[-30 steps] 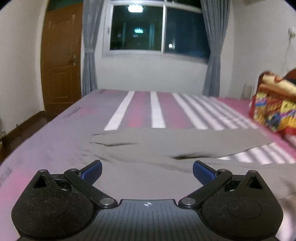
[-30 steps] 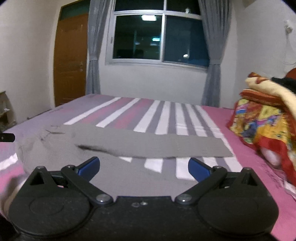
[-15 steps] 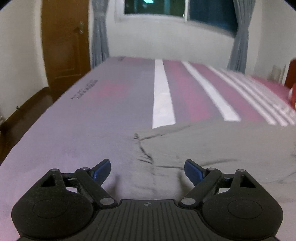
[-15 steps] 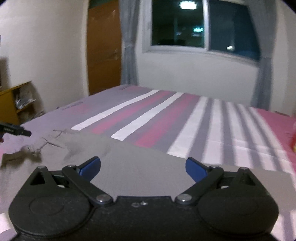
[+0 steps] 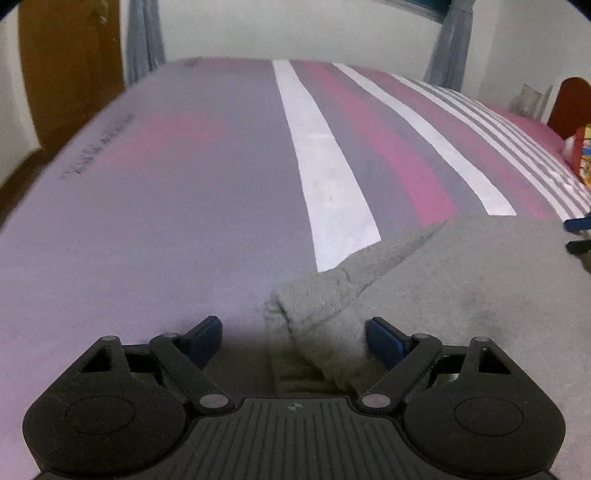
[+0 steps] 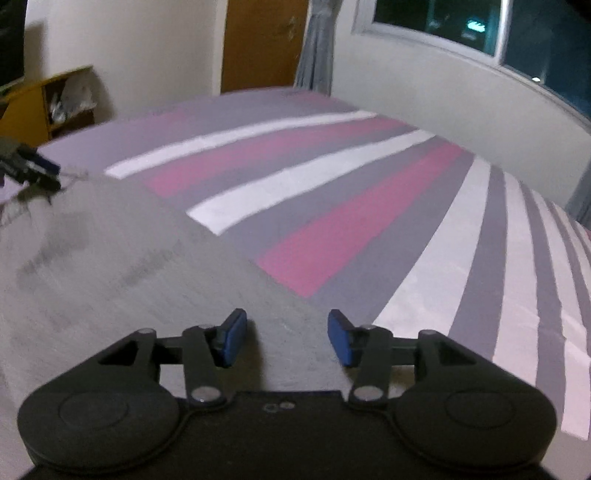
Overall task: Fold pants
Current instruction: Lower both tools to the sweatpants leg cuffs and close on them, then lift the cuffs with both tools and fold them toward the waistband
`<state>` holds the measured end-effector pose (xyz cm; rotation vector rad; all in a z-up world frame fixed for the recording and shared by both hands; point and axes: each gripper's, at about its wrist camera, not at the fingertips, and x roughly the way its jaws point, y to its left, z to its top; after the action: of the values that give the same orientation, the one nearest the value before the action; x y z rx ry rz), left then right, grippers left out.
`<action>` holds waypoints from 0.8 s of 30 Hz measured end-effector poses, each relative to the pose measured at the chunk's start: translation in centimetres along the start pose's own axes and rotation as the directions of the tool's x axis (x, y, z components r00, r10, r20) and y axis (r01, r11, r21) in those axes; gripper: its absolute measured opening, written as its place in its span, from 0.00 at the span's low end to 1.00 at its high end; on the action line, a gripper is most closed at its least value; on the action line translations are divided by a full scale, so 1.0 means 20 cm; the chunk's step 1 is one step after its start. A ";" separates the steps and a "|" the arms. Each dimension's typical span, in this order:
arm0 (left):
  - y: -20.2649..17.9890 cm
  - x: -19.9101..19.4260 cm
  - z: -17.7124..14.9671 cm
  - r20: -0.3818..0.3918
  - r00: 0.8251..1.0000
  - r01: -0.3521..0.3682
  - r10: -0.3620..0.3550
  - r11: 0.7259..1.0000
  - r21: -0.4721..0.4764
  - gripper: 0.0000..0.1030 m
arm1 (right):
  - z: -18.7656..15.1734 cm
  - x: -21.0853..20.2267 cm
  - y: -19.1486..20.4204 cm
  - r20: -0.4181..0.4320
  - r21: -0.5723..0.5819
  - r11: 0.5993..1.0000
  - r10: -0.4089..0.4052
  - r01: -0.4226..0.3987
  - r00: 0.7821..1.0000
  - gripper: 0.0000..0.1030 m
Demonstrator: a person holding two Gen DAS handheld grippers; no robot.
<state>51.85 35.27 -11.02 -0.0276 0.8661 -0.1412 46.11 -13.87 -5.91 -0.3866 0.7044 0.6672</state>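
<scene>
Grey pants (image 5: 461,288) lie flat on the striped bed sheet (image 5: 184,206). A bunched corner of the pants (image 5: 314,310) sits between the blue pads of my left gripper (image 5: 293,334), which is open; the pads do not press on the cloth. In the right wrist view the pants (image 6: 110,266) spread to the left. Their far edge runs between the pads of my right gripper (image 6: 287,339), whose jaws are closing, with a gap still on each side. Each view catches the other gripper: the right gripper (image 5: 578,232) at the right edge, the left gripper (image 6: 29,170) at the far left.
The bed's left edge (image 5: 55,155) drops toward a brown door (image 5: 70,66). Grey curtains (image 6: 314,48) and a window (image 6: 480,26) line the far wall. A yellow shelf (image 6: 48,107) stands beyond the bed. A colourful blanket (image 5: 583,155) lies at the right.
Both grippers have swung left and dropped close to the pants' edge. The right jaws have narrowed a lot, the left jaws a little. A pants corner now sits between the left pads.
</scene>
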 end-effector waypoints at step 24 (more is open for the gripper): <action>-0.15 -0.15 0.03 0.106 0.993 0.039 -0.052 0.992 0.122 0.17 | 0.02 -0.11 0.03 -0.019 -0.143 0.989 0.041 -0.043 0.999 0.04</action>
<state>50.12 32.67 -8.11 0.0569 0.7473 -0.2321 44.69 -14.19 -4.25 -0.5105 0.6832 0.7579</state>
